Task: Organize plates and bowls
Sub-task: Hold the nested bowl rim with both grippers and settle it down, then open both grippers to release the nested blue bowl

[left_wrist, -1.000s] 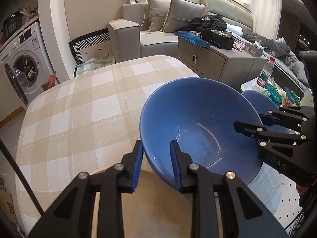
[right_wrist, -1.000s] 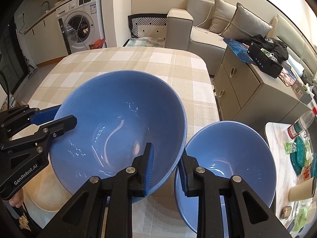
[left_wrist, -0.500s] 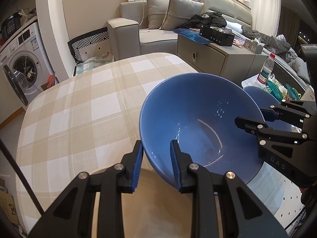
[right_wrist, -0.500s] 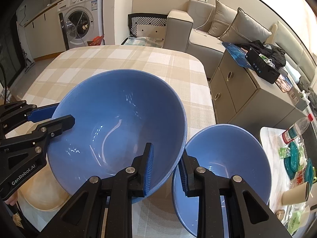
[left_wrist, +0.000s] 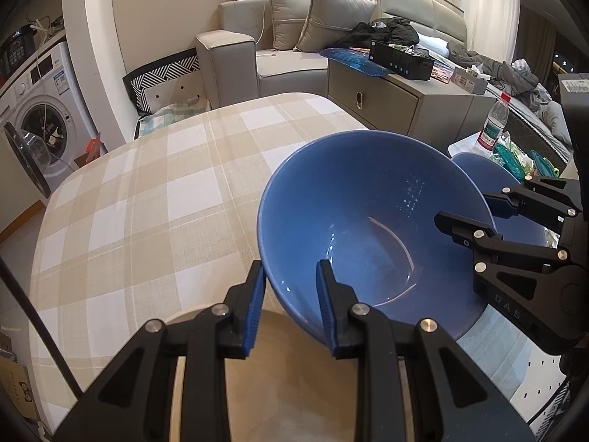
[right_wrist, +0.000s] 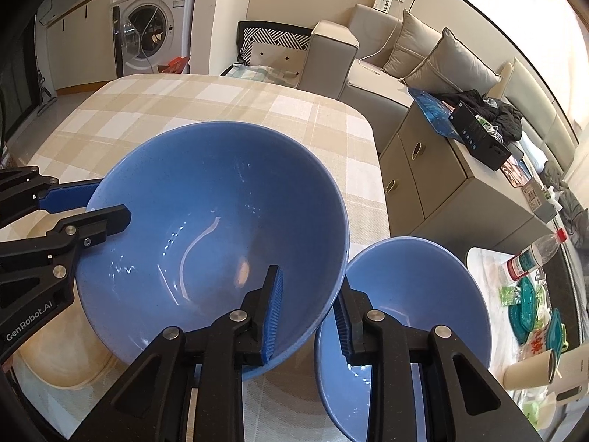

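Two grippers hold one big blue bowl.
The left gripper (left_wrist: 291, 305) and right gripper (right_wrist: 307, 316) each pinch the big bowl's (right_wrist: 213, 235) rim above the checked table (left_wrist: 154, 199); a small blue bowl (right_wrist: 408, 316) sits at 3 o'clock.

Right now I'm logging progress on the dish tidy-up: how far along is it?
Nothing looks finished yet. In hand: both tongs, left and right, grip opposite rims of the large blue bowl, held above the checked table. Left: set it somewhere, possibly with the smaller blue bowl beside it, and deal with the beige plate underneath.
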